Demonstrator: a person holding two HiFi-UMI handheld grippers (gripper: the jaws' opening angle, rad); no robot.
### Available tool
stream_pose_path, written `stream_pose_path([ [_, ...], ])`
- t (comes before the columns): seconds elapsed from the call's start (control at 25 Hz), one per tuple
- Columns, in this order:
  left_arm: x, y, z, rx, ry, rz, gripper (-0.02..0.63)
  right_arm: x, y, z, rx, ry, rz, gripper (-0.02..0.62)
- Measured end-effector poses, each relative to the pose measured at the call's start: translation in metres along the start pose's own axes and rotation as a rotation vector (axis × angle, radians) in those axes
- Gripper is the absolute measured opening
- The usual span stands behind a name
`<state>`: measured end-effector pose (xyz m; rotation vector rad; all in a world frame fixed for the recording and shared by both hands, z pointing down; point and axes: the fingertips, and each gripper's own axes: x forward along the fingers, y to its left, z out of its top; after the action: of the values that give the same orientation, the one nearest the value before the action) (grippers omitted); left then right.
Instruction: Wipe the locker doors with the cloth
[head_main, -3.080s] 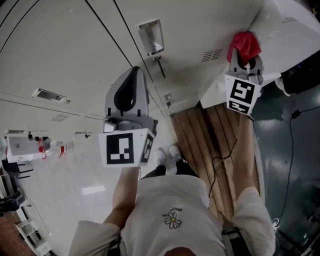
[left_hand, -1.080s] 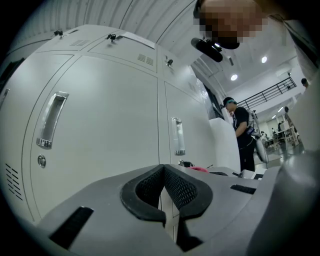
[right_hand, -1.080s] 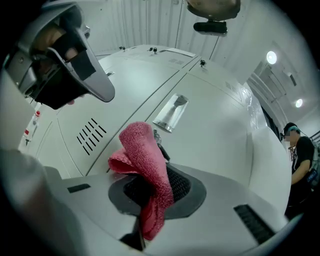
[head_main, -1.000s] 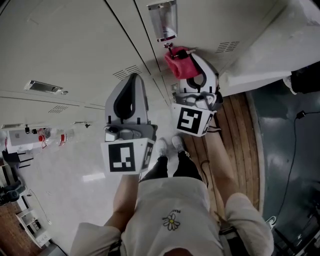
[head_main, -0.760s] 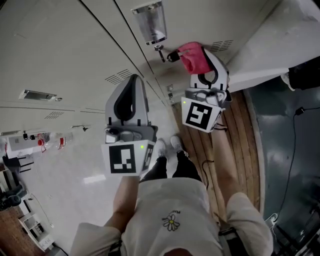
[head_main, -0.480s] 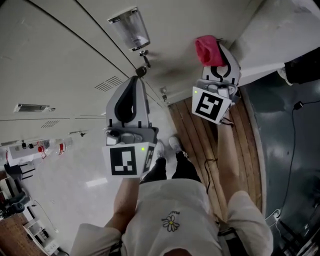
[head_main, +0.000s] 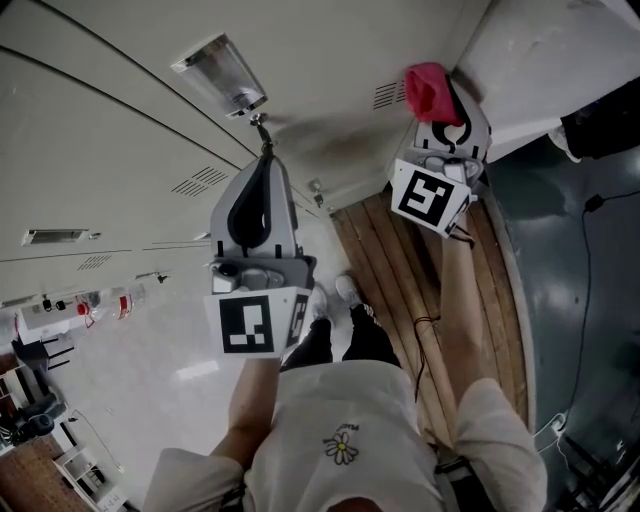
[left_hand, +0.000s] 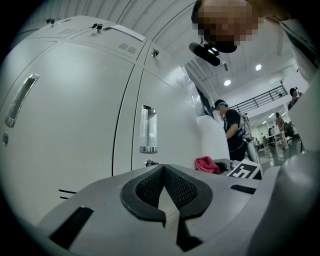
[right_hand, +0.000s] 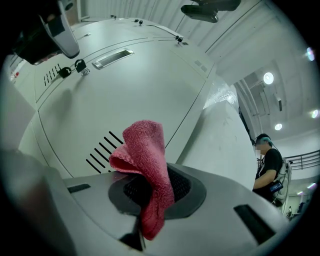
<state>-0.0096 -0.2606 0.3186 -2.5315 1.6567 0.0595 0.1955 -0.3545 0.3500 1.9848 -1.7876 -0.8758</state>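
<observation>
Right hand-held gripper (head_main: 443, 108), clamping the cloth (right_hand: 145, 150), has swept rightward.

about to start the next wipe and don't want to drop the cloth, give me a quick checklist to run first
1. Cloth gripped by the right gripper: ok, the jaws are shut on it.
2. Enough cloth past the jaws to wipe with: ok, a fold stands up beyond them.
3. Cloth touching the locker door: cannot tell; it sits in front of the vent slots, but contact is not visible.
4. Left gripper out of the way: ok, shut, empty and apart from the right one.
5. Door face free of snags: not ok, a handle and a latch sit beyond the vent slots.
</observation>
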Motion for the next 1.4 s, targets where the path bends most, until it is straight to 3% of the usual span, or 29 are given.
stream_pose_path([
  [0.36, -0.010, 0.006, 0.009, 0.005, -0.016, 0.013, 0.015, -0.007, -0.005, 0.012, 0.022, -0.009, -0.002, 0.032],
  [0.76, -0.036, 0.018, 0.048, 0.009, -0.091, -0.001, 0.015, -0.066, -0.018, 0.106, 0.036, -0.100, 0.055, 0.032],
  [1.04, -0.059, 0.016, 0.073, -0.020, -0.155, -0.051, 0.015, -0.120, -0.025, 0.156, 0.287, -0.124, 0.022, 0.032],
  [1.4, -0.082, 0.017, 0.077, -0.024, -0.170, -0.084, 0.015, -0.175, -0.013, 0.166, 0.396, -0.043, 0.024, 0.032],
])
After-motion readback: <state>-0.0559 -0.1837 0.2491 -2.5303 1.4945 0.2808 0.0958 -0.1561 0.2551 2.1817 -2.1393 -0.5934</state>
